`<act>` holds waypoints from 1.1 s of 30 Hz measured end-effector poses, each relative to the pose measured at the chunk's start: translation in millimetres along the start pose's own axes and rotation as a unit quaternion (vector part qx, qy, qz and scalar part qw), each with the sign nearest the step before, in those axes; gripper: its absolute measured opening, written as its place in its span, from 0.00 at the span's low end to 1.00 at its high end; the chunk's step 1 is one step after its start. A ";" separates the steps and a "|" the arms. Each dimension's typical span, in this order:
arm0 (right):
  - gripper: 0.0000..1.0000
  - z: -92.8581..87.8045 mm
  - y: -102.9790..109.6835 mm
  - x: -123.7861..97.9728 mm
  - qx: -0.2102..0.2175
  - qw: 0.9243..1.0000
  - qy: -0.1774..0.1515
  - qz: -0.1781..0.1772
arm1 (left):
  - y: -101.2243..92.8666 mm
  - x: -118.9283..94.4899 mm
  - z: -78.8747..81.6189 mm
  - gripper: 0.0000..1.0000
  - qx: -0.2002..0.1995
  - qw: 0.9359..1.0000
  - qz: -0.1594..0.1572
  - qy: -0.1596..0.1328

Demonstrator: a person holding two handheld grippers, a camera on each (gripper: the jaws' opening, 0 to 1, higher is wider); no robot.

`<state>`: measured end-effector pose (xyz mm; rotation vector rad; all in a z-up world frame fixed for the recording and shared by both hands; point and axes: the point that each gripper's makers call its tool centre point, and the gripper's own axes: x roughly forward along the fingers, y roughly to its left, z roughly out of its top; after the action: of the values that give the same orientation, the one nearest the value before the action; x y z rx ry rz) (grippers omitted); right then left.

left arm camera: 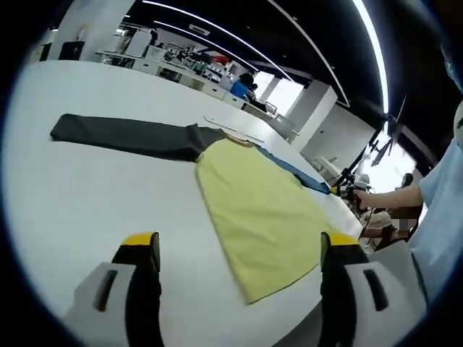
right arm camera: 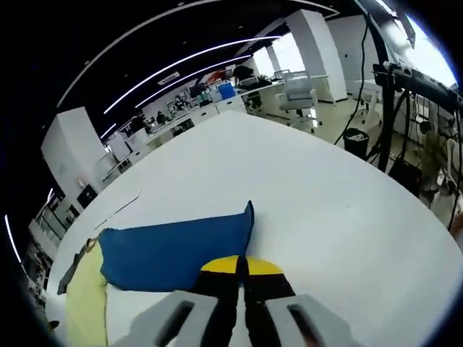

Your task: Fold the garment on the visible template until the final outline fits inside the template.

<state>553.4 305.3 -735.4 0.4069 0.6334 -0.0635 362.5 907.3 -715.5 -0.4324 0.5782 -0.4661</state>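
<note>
White table (left arm camera: 87, 195) in a big office carries the garment (left arm camera: 253, 210): yellow body, dark sleeve (left arm camera: 123, 135), blue sleeve (right arm camera: 173, 249). Left gripper (left arm camera: 239, 253) hovers with jaws spread wide, grasping nothing; the yellow body lies ahead between them, dark sleeve off to its left. Right gripper (right arm camera: 241, 269) has jaws pressed together just short of the blue sleeve's edge; whether they pinch cloth I cannot tell.
</note>
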 end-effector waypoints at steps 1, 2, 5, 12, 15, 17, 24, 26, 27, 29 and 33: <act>0.00 0.7 0.4 -0.7 0.000 1.000 0.000 0.000 | -0.8 0.1 -0.2 0.88 0.001 1.000 -0.002 0.001; 0.00 2.5 1.5 -1.4 0.001 1.000 -0.002 0.001 | -2.3 0.4 0.0 0.88 0.002 1.000 -0.005 0.000; 0.00 9.0 9.2 -3.4 0.011 1.000 -0.010 0.016 | -4.2 0.6 0.7 0.87 0.008 1.000 -0.007 0.001; 0.00 22.3 61.7 -2.2 -0.035 0.996 -0.007 0.078 | -12.8 -0.6 7.4 0.81 0.007 0.999 -0.028 -0.013; 0.00 23.5 96.1 3.0 -0.053 0.992 0.001 0.111 | -16.3 -0.6 8.9 0.85 0.022 0.999 -0.028 -0.015; 0.00 22.4 115.7 5.2 -0.061 0.989 0.003 0.131 | -17.2 -0.3 8.7 0.83 0.035 0.999 -0.028 -0.012; 0.00 7.5 183.8 17.4 -0.093 0.976 0.023 0.196 | -20.2 1.0 5.9 0.85 0.063 0.998 -0.031 -0.001; 0.00 4.8 199.8 23.2 -0.092 0.973 0.025 0.212 | -19.6 -0.1 7.9 0.85 0.065 0.997 -0.029 -0.006; 0.00 3.7 206.4 24.8 -0.091 0.971 0.027 0.219 | -19.4 -0.9 9.1 0.85 0.064 0.997 -0.030 -0.009; 0.00 -0.7 223.2 28.8 -0.099 0.966 0.034 0.236 | -18.9 -2.8 12.7 0.84 0.061 0.998 -0.030 -0.019; 0.00 -10.4 254.1 36.2 -0.115 0.959 0.047 0.256 | -19.9 -4.7 20.2 0.84 0.067 0.997 -0.029 -0.035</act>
<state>622.6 545.3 -675.3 0.3387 0.6046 0.5235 365.4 898.7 -688.1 -0.3366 0.4642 -0.5388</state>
